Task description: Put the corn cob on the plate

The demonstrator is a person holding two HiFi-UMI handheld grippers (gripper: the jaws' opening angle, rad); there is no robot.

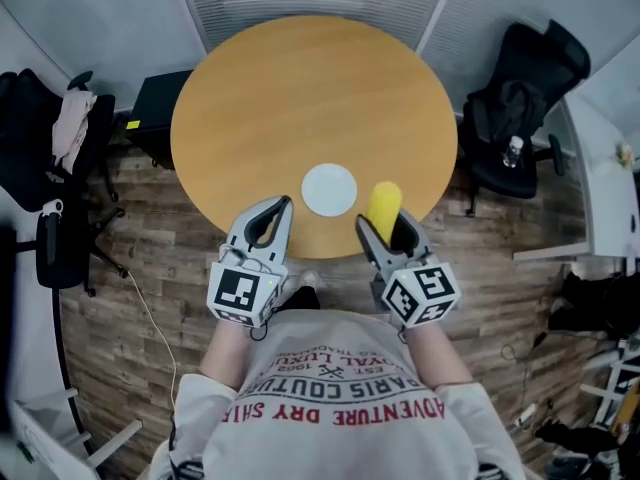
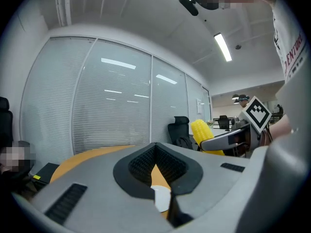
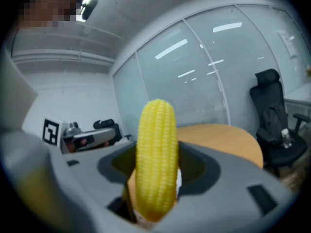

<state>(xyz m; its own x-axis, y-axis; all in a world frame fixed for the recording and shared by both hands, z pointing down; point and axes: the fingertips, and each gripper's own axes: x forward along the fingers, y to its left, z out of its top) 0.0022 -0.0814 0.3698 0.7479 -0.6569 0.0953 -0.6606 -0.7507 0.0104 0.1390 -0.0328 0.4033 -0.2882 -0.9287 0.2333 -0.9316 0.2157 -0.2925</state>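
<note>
1. Office room with a wood-plank floor (image 1: 150, 268), glass partitions with blinds at the back, and a round orange-brown table (image 1: 300, 88) in the middle.
2. Small white plate (image 1: 329, 189) on the table, close to its near edge.
3. Yellow corn cob (image 1: 383, 206) just right of the plate, beside it and not on it.
4. Right tool (image 1: 385, 228) clamped on the corn cob, one jaw on each side. Grips the lower part, with the cob lying lengthwise along the jaws and its rounded free end sticking out past the tips.
5. Left tool (image 1: 281, 211) just left of the plate, jaws together at the tips and holding nothing. Shows a sliver of the plate through the opening behind its pads.
6. Black office chair (image 1: 520, 98) well to the right of the plate, past the table's rim. Second dark chair (image 1: 50, 148) far to the plate's left.
</note>
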